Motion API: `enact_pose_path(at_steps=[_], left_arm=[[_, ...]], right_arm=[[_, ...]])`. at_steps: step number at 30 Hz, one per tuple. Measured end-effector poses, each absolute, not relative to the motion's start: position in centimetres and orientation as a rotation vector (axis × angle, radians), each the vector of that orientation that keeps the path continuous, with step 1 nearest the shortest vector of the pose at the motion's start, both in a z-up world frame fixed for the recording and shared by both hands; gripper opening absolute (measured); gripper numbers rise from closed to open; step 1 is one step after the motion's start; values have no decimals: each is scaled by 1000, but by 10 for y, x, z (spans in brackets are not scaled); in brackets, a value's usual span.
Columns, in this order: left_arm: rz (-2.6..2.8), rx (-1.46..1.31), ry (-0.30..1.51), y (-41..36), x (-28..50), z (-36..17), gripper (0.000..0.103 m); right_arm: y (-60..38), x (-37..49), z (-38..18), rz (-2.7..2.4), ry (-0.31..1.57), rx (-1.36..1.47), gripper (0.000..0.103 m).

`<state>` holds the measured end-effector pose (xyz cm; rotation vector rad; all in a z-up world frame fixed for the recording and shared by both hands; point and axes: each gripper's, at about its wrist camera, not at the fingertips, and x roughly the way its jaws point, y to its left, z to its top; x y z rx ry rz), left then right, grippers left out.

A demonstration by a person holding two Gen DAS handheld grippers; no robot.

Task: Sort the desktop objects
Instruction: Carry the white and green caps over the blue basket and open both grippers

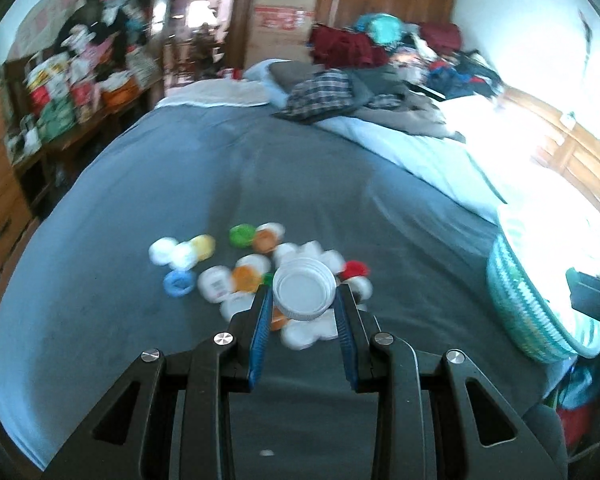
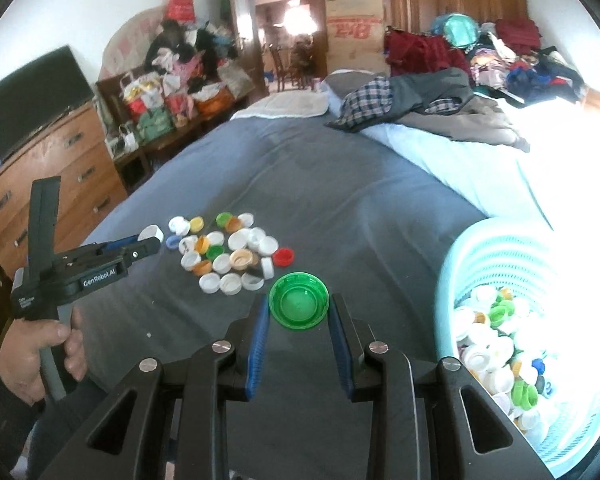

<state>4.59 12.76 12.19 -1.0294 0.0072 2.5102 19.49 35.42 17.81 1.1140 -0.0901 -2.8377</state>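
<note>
**Two caps lifted, a heap still on the bed**

Taking the teal basket as the landmark: it stands at the right edge of the grey bed and already holds a deep layer of bottle caps, mostly white with green, yellow and blue among them. That points to a sort well under way, though I judge it far from finished.

Well to the left of the basket, the loose pile of caps lies on the bed cover: some two dozen, largely white, with orange, yellow, green, one blue and one red at its basket-side edge. These remain to be moved.

At the far left, the left tool is clamped on a white cap; it is broad, ribbed round the rim, hollow side toward the camera, and held above the pile. In its own view the picture is blurred, so whether the cap is a jar lid or a large bottle cap is uncertain.

Nearer the basket, the right tool is clamped on a green cap, translucent, ribbed, hollow side up, held between the pile and the basket. Both caps have yet to be dropped in.
</note>
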Motion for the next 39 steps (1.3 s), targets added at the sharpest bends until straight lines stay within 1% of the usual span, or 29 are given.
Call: enact_pose_path(at_steps=[7, 16, 22, 31, 39], left_arm=[[2425, -990, 145, 202, 54, 146, 27], [2301, -925, 295, 306, 73, 165, 27], [2231, -901, 348, 365, 81, 171, 27], [2125, -889, 426, 427, 103, 172, 27], [2064, -886, 443, 454, 116, 170, 27]], right_arm=[[382, 207, 192, -2902, -118, 1048, 32], [445, 233, 203, -3020, -183, 1020, 32], [492, 252, 204, -3101, -250, 1033, 33], [547, 278, 199, -3187, -366, 1046, 33], [563, 287, 195, -3196, -413, 1052, 33]])
